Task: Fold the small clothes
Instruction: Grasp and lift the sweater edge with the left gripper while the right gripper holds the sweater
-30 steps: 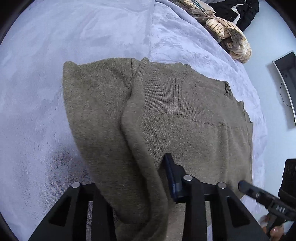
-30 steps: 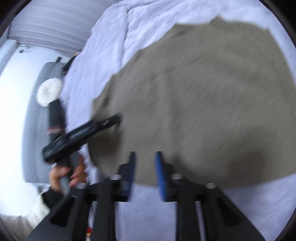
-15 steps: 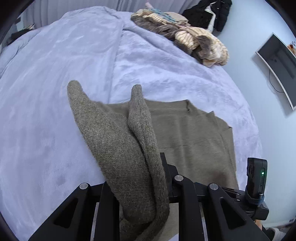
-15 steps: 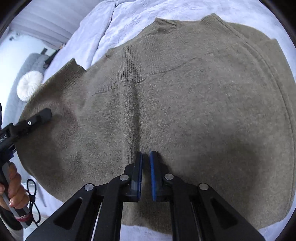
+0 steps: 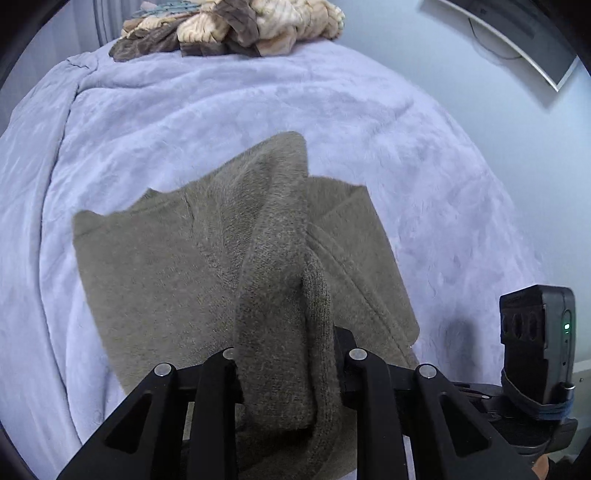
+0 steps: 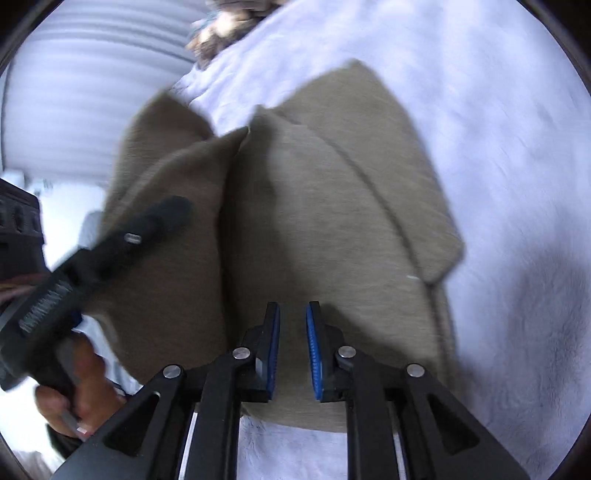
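An olive-green knitted sweater (image 5: 155, 280) lies on a lilac blanket. My left gripper (image 5: 286, 354) is shut on a thick fold of the sweater and lifts it, so the cloth hides the fingertips. The sweater also fills the right wrist view (image 6: 332, 206), which is blurred. My right gripper (image 6: 292, 332) hangs just above the sweater's near edge; its blue pads stand a little apart with nothing between them. The left gripper (image 6: 155, 221) shows there at the left, held by a hand.
The lilac blanket (image 5: 221, 99) covers the bed. A heap of beige and brown clothes (image 5: 236, 26) lies at the far edge. A wall-mounted screen (image 5: 517, 33) is at the upper right. The right gripper's camera body (image 5: 535, 347) is at the lower right.
My left gripper has carried the held fold up and over the rest of the sweater. My right gripper has opened slightly and pulled back toward the near edge.
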A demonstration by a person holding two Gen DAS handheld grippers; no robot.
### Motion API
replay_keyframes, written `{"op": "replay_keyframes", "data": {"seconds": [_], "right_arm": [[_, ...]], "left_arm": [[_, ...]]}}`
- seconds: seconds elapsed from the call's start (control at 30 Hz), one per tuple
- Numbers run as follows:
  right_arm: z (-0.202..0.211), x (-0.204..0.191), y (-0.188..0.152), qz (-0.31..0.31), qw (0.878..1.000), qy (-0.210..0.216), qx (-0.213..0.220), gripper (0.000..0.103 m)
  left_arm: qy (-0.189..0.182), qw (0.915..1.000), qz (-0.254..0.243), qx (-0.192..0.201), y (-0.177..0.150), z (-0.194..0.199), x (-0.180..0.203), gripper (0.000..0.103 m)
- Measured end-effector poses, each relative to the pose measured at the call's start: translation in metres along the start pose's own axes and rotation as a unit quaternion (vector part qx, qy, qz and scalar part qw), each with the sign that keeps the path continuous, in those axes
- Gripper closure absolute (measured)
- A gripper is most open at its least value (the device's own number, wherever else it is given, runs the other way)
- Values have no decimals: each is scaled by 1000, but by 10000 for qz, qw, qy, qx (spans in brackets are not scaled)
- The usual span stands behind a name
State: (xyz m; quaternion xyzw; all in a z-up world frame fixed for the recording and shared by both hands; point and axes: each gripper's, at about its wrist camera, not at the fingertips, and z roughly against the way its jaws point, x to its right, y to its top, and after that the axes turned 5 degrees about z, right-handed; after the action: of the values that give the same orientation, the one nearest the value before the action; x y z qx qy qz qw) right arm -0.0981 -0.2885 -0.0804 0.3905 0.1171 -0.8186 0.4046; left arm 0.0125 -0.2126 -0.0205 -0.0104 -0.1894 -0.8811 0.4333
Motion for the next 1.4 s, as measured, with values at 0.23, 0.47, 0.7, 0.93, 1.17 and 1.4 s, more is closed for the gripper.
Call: {"op": "replay_keyframes", "data": {"seconds": [0.23,0.47,0.7,0.93,1.17,1.4], "right_arm": [[-11,0,5,-229,9990,381,58,84],[-4,25,6,-999,9885,1039,451,52],[-8,47,19,-1754,9603,2092,567,37],[-15,26,53,-950,9804,1722,-94,35],[-44,-15,81,168,9949,702,-702,71],[16,-78,77,1641,9841,620,283,88]], "left_arm": [[-473,9989,33,-33,-2,-2,15,46],[-815,9952,6,542,-6,45,17,34],[22,9885,1047,1093,-24,74,-68,19],[959,9746,1952,537,-63,30,-143,19],[786,9700,2214,623,-78,19,-152,19],[668,9782,1774,853,-59,40,-129,19]]}}
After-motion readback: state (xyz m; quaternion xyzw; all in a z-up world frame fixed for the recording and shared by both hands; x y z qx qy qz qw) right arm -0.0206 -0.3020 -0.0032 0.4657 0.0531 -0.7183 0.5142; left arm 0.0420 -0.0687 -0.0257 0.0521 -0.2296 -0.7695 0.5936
